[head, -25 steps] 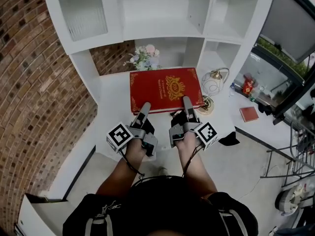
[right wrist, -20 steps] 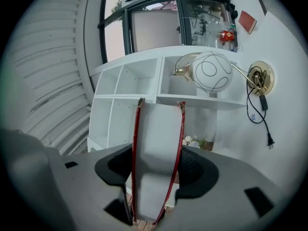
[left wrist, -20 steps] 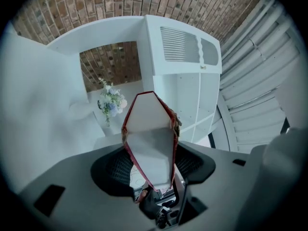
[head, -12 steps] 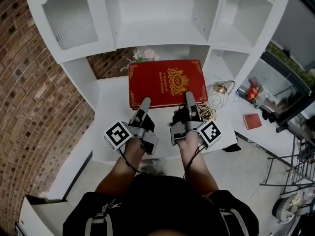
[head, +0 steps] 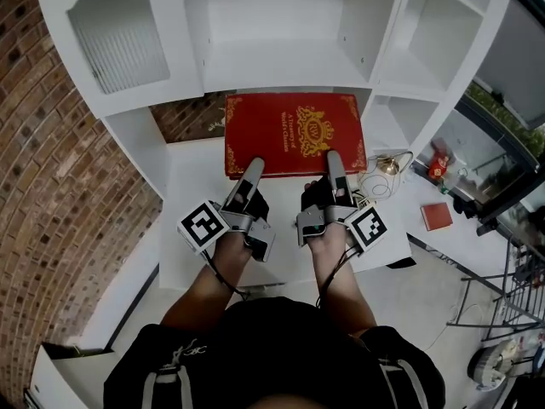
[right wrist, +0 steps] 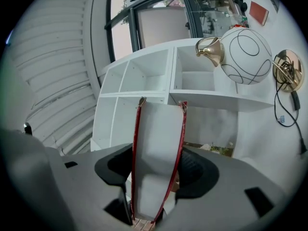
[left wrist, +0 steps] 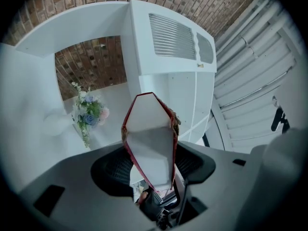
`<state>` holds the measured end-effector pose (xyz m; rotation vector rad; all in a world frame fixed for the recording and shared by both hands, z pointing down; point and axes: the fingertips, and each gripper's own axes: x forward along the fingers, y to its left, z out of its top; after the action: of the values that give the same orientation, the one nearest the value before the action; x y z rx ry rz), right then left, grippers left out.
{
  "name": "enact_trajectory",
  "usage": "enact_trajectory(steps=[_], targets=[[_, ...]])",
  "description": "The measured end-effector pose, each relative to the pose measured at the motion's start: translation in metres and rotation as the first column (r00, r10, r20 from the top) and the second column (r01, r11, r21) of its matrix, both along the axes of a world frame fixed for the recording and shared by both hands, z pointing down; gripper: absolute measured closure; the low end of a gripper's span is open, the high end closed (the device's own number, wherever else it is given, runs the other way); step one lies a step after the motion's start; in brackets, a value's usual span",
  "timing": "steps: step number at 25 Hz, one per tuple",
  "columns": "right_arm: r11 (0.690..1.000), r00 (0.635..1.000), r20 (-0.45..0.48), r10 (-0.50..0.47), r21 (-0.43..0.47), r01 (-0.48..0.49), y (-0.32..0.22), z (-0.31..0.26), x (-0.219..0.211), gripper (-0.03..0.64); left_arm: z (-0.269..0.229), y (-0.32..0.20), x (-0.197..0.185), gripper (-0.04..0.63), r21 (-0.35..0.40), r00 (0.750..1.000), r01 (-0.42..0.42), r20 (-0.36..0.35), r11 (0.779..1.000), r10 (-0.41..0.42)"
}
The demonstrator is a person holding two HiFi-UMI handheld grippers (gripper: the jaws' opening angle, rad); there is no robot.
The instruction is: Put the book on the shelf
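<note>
Head view: two forearms stretched forward, side by side. Left gripper [head: 253, 167] and right gripper [head: 334, 158] both clamped on near edge of one book [head: 294, 129], red with gold crest, held flat before white shelf [head: 281, 58].

Left gripper view: jaws pressed on red covers, white pages between; one flower bunch [left wrist: 89, 114] beyond.

Right gripper view: same clamp; one globe lamp [right wrist: 245, 57] at right.

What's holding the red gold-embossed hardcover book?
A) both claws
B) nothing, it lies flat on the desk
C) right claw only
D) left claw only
A: the red gold-embossed hardcover book has its near edge pinched in the left claw and in the right claw; each gripper view shows it between the jaws.
</note>
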<state>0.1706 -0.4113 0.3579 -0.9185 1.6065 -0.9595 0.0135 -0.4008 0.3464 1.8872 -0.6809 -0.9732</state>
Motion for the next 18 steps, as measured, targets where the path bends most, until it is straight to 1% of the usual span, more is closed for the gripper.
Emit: enact_trajectory(steps=[8, 18], targets=[[0.999, 1.0, 0.006, -0.01, 0.054, 0.01, -0.016, -0.018, -0.001, 0.342, -0.016, -0.013, -0.002, 0.327, 0.037, 1.0, 0.018, 0.011, 0.999, -0.018], [0.998, 1.0, 0.005, -0.027, 0.06, 0.027, -0.041, -0.034, -0.006, 0.342, -0.033, -0.037, -0.007, 0.327, 0.068, 0.999, 0.037, 0.004, 0.997, -0.037]])
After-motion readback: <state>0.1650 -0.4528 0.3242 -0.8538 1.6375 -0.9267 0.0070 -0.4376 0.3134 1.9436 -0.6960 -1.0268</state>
